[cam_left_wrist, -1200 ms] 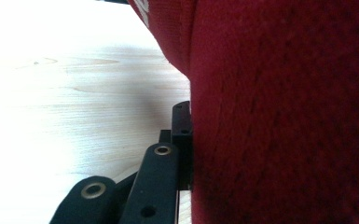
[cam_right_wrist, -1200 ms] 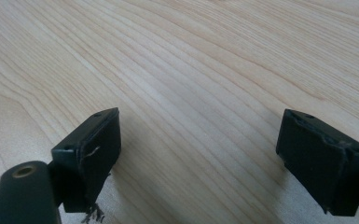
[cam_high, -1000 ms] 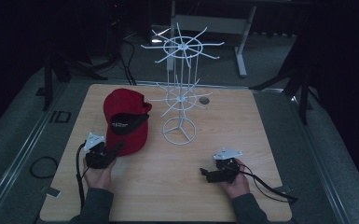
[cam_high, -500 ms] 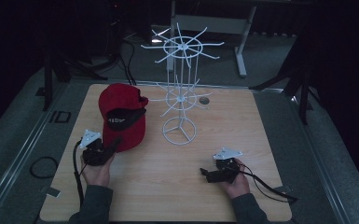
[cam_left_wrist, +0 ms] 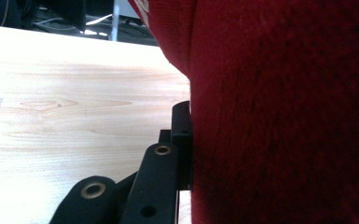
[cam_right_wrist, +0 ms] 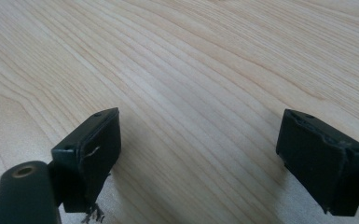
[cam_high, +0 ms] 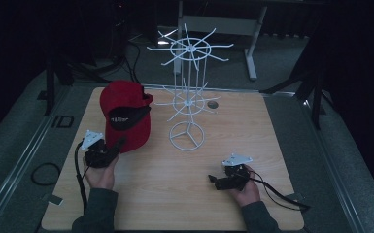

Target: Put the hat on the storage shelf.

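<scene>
Pale wood-grain worktop (cam_high: 155, 194), rounded at the corners, smooth and matte. Red cloth cap (cam_high: 125, 114) with a black brim and a woven, slightly fuzzy weave, standing just ahead of the left claw (cam_high: 119, 144). White wire rack (cam_high: 188, 92) of thin rods, with two rings of radiating spokes on a round base, off to the left claw's right and beyond the right claw (cam_high: 212, 180). No containers on the worktop.

Left claw held low at the cap's near edge; in the left gripper view, one black jaw pressed flat against the red fabric (cam_left_wrist: 284, 121), the other hidden behind it, so clenched on the cap or not: could not tell. Right claw released, jaws spread wide over bare wood (cam_right_wrist: 191, 93), holding nothing, well apart from cap and rack.
</scene>
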Demonstrator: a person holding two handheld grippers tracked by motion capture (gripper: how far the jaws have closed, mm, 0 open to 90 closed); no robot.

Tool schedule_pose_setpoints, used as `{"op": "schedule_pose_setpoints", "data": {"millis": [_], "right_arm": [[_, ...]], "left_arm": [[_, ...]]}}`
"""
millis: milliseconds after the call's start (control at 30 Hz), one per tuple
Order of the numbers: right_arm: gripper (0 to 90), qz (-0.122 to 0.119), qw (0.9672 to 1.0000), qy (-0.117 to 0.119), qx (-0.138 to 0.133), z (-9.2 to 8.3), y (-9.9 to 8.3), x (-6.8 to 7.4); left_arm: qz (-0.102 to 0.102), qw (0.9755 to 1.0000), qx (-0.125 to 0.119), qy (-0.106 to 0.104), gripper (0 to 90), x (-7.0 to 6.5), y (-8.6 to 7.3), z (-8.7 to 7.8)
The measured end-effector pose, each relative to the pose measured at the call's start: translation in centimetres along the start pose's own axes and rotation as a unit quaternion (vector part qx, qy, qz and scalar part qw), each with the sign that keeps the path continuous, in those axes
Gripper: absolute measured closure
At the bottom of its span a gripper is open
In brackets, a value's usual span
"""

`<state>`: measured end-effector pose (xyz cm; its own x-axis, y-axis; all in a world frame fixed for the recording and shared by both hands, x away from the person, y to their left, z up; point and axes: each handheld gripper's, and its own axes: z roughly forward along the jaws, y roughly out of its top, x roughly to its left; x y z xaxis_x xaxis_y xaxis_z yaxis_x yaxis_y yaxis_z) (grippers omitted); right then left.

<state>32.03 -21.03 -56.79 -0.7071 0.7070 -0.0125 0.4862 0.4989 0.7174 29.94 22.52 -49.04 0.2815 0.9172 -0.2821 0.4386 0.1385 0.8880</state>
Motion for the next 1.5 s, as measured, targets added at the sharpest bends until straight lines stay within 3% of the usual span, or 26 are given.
{"op": "schedule_pose_setpoints", "data": {"millis": [733,1500], "right_arm": [[13.6,0.000,1.0000,0.000,-0.001,0.0,0.0,0.0],[13.6,0.000,1.0000,0.000,-0.002,0.0,0.0,0.0]], "left_arm": [[-0.001,0.9993,-0.036,0.003,83.5,-0.2,2.6,-0.5],[0.023,0.9975,-0.066,0.011,83.5,-0.3,5.3,-1.2]]}}
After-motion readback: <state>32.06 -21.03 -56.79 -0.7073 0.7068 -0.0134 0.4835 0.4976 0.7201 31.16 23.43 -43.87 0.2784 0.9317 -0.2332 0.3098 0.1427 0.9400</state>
